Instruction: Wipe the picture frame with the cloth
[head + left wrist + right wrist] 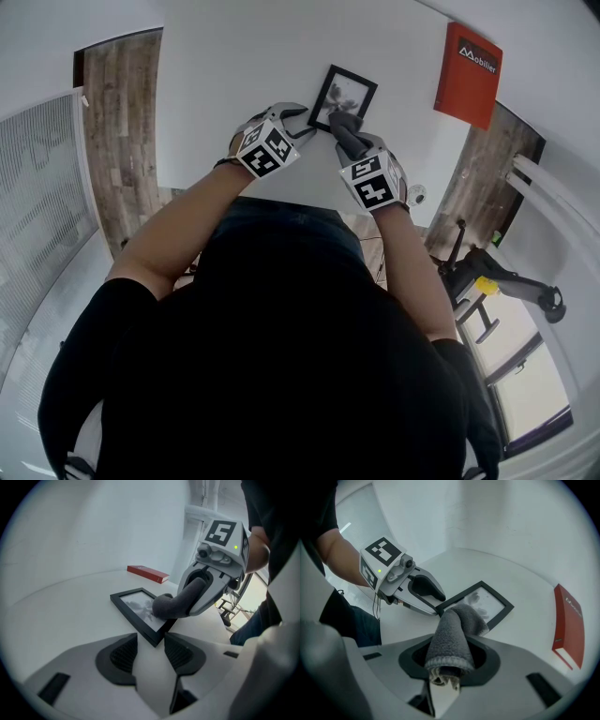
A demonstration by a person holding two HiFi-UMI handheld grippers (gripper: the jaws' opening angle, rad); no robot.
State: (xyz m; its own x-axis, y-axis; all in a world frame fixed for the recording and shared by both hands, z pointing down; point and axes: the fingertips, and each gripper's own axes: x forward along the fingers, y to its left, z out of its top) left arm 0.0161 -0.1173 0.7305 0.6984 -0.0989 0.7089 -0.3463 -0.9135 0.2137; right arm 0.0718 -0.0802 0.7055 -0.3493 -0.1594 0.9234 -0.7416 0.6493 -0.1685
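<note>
Here one cloth (452, 639) touches one picture frame (493, 603); one red book (569, 625) lies near.

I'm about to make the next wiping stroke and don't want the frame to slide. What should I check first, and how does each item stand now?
1. Cloth held: ok. The right gripper is shut on the grey cloth.
2. Cloth on the glass: ok. Its free end rests on the picture frame.
3. Frame steadied: cannot tell. The left gripper has its jaws apart with a frame corner at their tips. Whether they press on it does not show.
4. Frame flat on the table: ok.
5. Path clear: ok. The red book lies well apart from the frame.
</note>
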